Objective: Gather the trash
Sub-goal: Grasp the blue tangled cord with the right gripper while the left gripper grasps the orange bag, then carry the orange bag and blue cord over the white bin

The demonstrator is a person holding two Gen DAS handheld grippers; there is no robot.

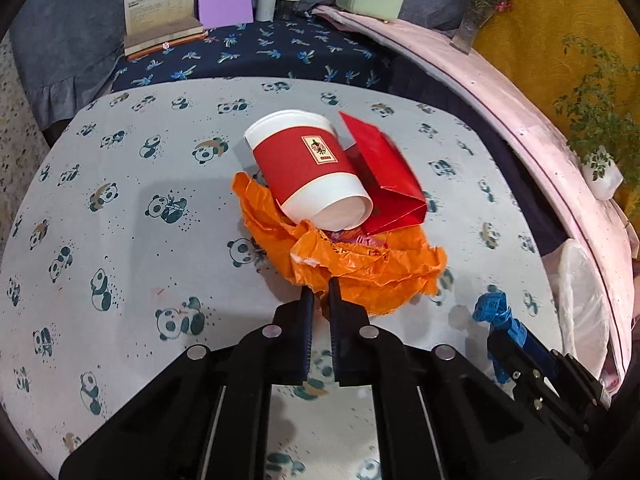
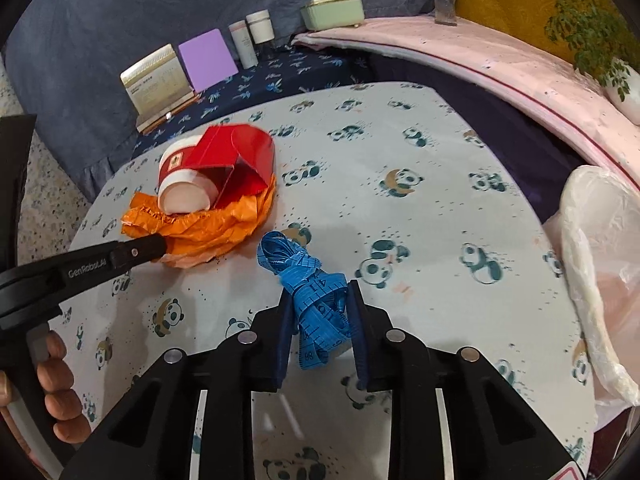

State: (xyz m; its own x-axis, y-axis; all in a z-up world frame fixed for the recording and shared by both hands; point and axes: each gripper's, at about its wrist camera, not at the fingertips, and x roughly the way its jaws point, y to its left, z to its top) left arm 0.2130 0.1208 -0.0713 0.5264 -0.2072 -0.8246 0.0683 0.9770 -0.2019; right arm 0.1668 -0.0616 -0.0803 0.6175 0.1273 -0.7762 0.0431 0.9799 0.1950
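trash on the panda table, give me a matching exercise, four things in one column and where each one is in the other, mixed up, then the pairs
Things:
1. orange bag
2. paper cup
3. blue tape measure
4. red box

Places:
A. lying on its side on the orange bag
B. between the right gripper's fingers
C. edge pinched by the left gripper
D. beside the cup, toward the pink ledge

Pairs: 1-C, 2-A, 3-B, 4-D

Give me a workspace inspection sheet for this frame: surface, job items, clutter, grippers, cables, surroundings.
Surface: panda-print cloth covers the table.
Job's things: paper cup lying on its side on orange wrapper, red box beside it; blue tape measure.
Clutter: nothing seen.
Grippers: left gripper shut on orange wrapper; right gripper shut on blue tape measure.
Cables: nothing seen.
Surroundings: white plastic bag at right edge; books, bottles, green box behind.
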